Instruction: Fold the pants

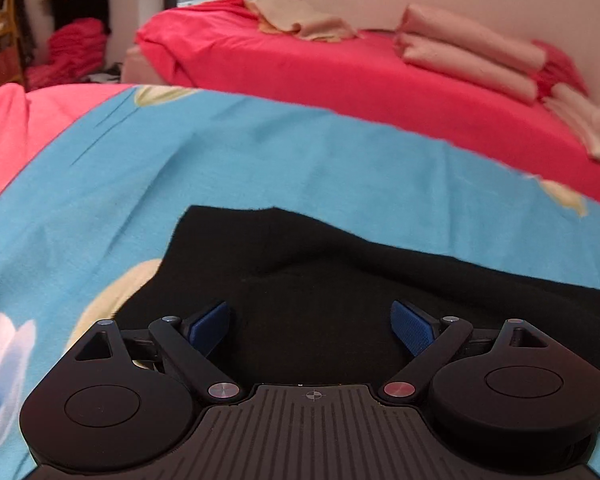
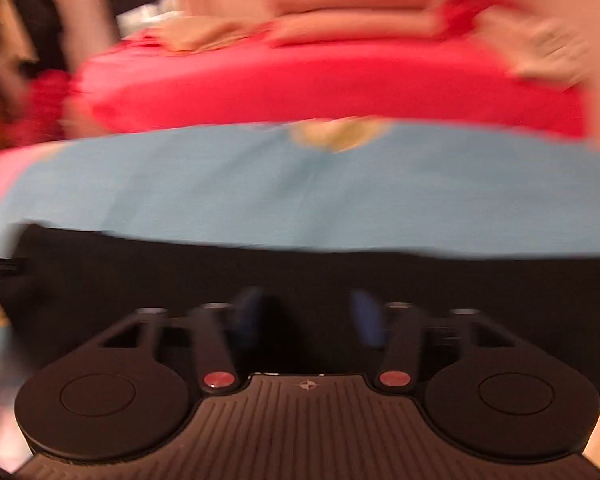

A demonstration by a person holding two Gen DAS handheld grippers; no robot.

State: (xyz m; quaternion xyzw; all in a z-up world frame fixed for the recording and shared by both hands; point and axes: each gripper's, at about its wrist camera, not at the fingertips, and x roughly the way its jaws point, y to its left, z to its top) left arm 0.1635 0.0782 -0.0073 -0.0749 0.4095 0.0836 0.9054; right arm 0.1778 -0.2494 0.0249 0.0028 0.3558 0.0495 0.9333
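Your left gripper point(image 1: 311, 330) hangs spread wide, ribbed blue pads point(image 1: 414, 326) empty, over the soft black pants point(image 1: 340, 280) lying rumpled on the smooth blue flowered sheet point(image 1: 260, 152). Your right gripper point(image 2: 308, 320), blurred, also gapes above the pants.

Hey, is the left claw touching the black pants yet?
Cannot tell. In the left wrist view the open left claw sits over the black pants, but any gap is hidden.

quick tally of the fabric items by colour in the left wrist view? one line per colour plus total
Black: 1, the pants under the open left gripper.
Blue: 1, the floral sheet beneath them.
Red: 2, the bed cover and the pile on the far left.
Pink: 1, the stack of folded pieces on the bed; the number of pieces is unclear.
Beige: 1, the crumpled cloth.
Total: 6
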